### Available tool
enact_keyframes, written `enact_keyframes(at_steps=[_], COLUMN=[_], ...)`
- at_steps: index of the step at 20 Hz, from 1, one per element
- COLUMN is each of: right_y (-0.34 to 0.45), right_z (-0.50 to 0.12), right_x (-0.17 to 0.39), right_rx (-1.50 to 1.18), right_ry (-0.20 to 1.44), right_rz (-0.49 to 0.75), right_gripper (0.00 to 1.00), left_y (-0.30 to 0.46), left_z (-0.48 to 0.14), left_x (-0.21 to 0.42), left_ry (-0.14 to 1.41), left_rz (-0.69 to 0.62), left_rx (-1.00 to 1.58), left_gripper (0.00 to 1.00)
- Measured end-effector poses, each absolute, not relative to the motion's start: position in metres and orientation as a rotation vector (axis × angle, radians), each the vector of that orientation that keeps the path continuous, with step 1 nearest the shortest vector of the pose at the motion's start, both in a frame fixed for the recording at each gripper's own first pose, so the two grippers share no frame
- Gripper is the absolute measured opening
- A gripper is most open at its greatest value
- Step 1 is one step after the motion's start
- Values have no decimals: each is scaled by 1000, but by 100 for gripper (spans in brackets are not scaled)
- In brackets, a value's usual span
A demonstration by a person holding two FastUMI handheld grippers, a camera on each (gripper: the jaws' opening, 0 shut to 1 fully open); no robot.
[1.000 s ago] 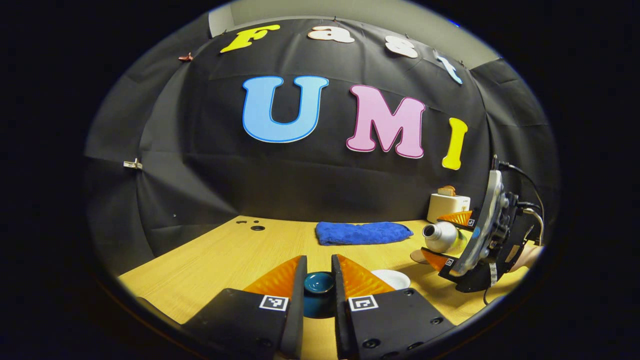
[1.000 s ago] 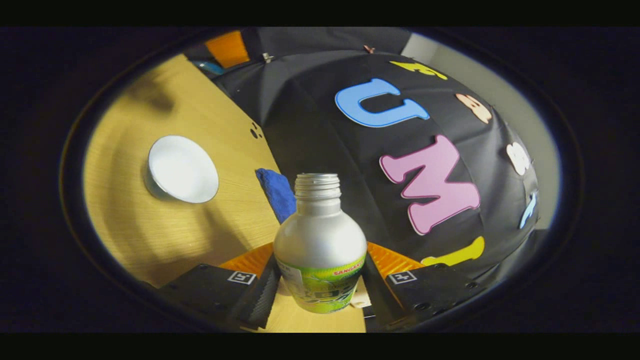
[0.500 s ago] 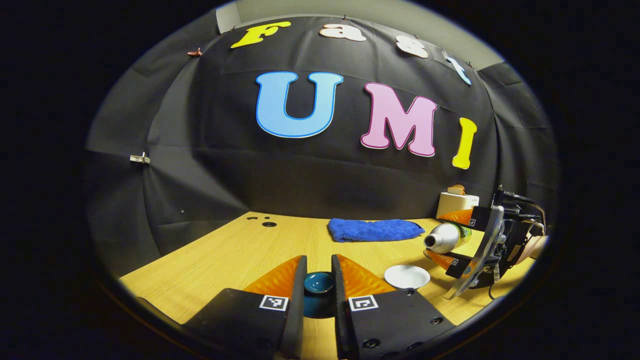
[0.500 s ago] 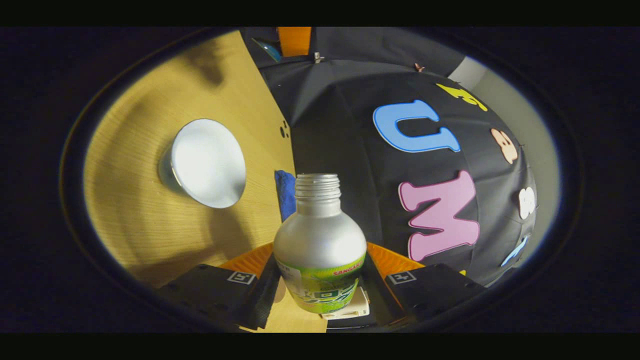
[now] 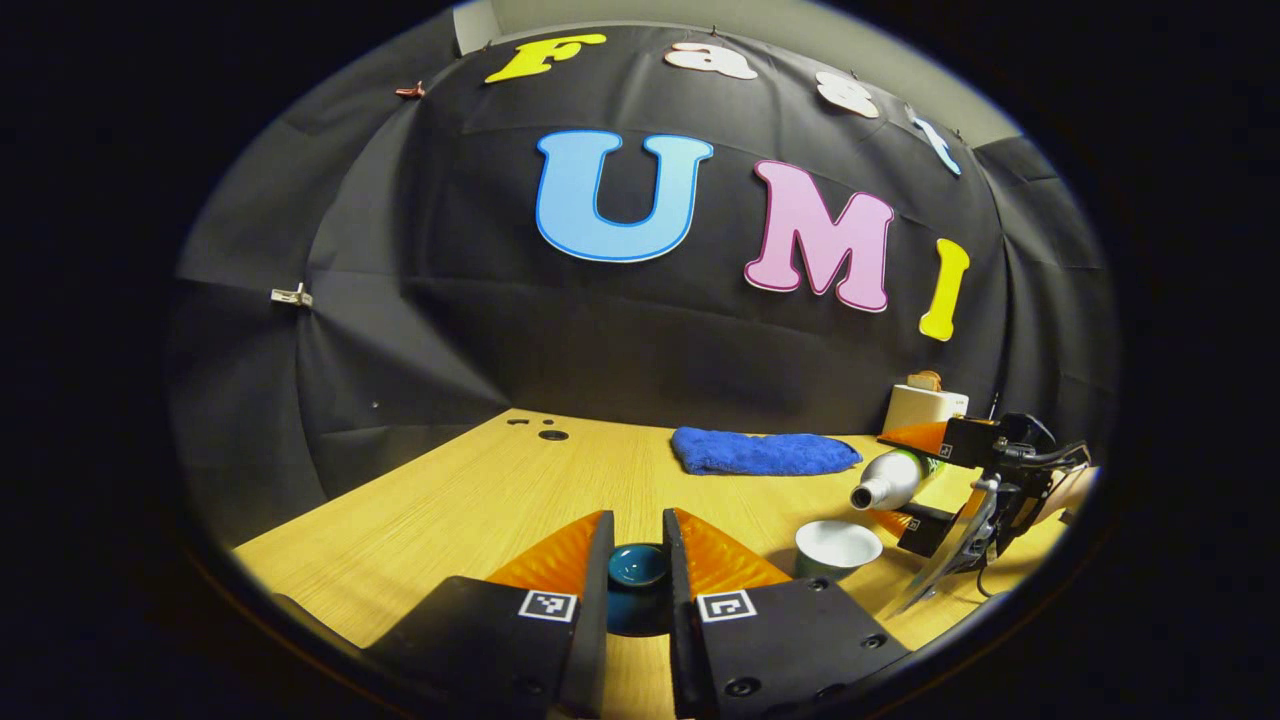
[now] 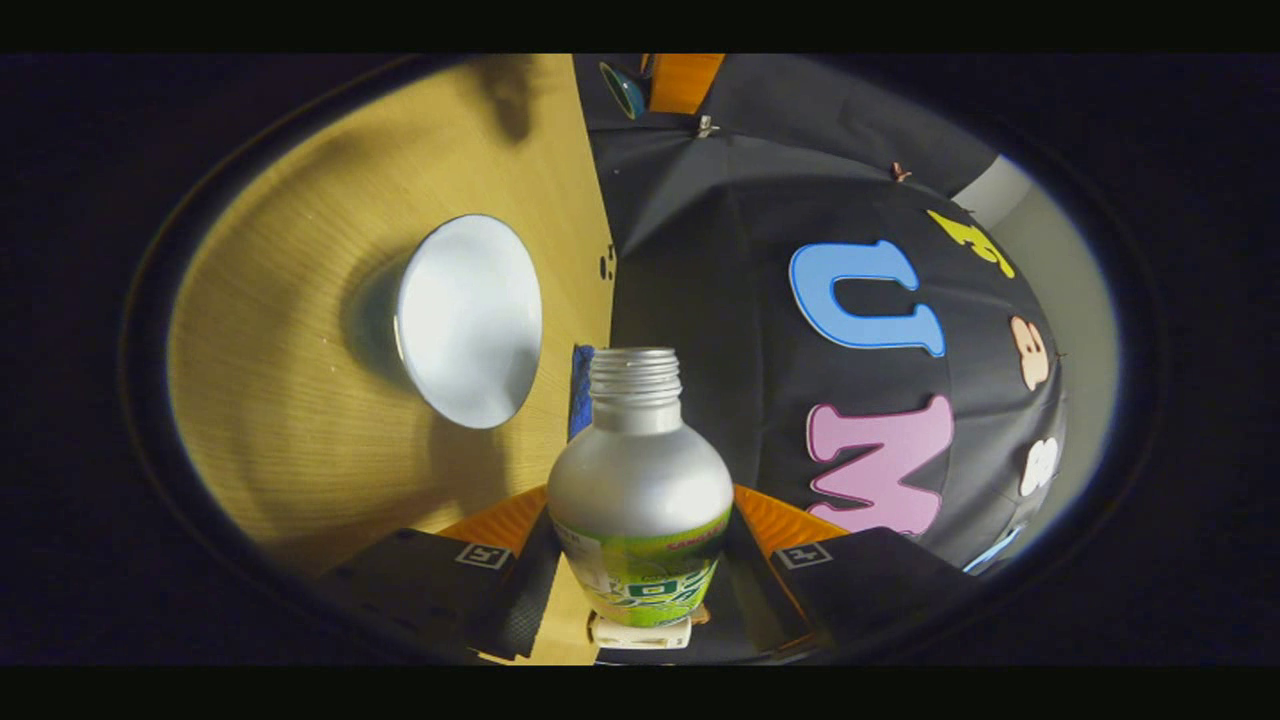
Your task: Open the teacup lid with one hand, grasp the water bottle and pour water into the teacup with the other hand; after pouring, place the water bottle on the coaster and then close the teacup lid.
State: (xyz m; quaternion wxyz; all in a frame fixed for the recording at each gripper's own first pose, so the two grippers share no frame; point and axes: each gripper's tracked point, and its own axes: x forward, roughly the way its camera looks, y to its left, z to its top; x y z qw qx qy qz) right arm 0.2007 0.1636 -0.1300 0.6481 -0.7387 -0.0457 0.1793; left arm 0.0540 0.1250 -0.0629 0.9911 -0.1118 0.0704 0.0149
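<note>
My left gripper (image 5: 637, 548) is shut on the dark teal teacup lid (image 5: 637, 572), held above the wooden table (image 5: 450, 510). The teacup (image 5: 838, 548), white inside, stands uncovered to the right of it. My right gripper (image 6: 640, 535) is shut on the silver water bottle (image 6: 640, 490) with a green label. The bottle has no cap and lies tipped almost level. In the left gripper view the bottle (image 5: 888, 481) points its mouth down-left, just above the cup's right rim. The right gripper view has the teacup (image 6: 468, 320) left of the bottle's neck, and the lid (image 6: 622, 90) at the top edge.
A folded blue towel (image 5: 765, 452) lies at the back of the table by the wall. A small white box (image 5: 925, 405) stands behind the right gripper. A few small holes (image 5: 552, 435) mark the table's far left. A hand (image 5: 1072, 492) holds the right gripper.
The right gripper has tipped the bottle further over and brought its mouth down close to the teacup. The left gripper has drifted left with the lid still in it.
</note>
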Motion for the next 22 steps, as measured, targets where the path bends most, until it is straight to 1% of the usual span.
enact_keyframes(at_steps=[1,2,7,8,9,10,12,13,14,15,16,17,18,21,22], right_y=[165,165,169,169,169,170,172,173,172,172,170,171,172,173,173], right_z=[-132,-134,-130,-128,-126,-126,-128,-129,-130,-131,-130,-128,-126,-126,-125], right_x=[202,203,205,205,206,207,208,210,209,208,208,209,208,206,206], right_rx=[-1698,-1717,-1795,-1805,-1813,-1822,-1848,-1859,-1865,-1872,-1882,-1893,-1904,-1928,-1938], right_ry=[-106,-106,-144,-153,-159,-167,-178,-180,-181,-182,-184,-188,-200,-222,-232], right_rz=[414,421,439,438,441,444,454,460,465,467,458,451,449,443,443], right_gripper=[80,80,80,80,80,80,80,80,80,80,80,82,80,80,80], left_y=[126,126,119,120,121,121,121,121,120,118,117,117,116,112,113], left_z=[-64,-64,-67,-67,-68,-67,-69,-69,-68,-69,-69,-70,-70,-73,-73], left_x=[54,54,53,53,53,52,52,50,49,50,51,50,50,50,50], left_ry=[143,143,150,151,151,152,157,158,158,158,160,161,164,172,172], left_rz=[31,30,13,15,18,21,19,16,13,11,8,6,3,-6,-7], left_rx=[-226,-229,-245,-244,-244,-244,-247,-250,-253,-254,-256,-258,-263,-275,-276], left_gripper=[32,30,30,32,32,30,30,32,30,32,32,32,30,30,32])
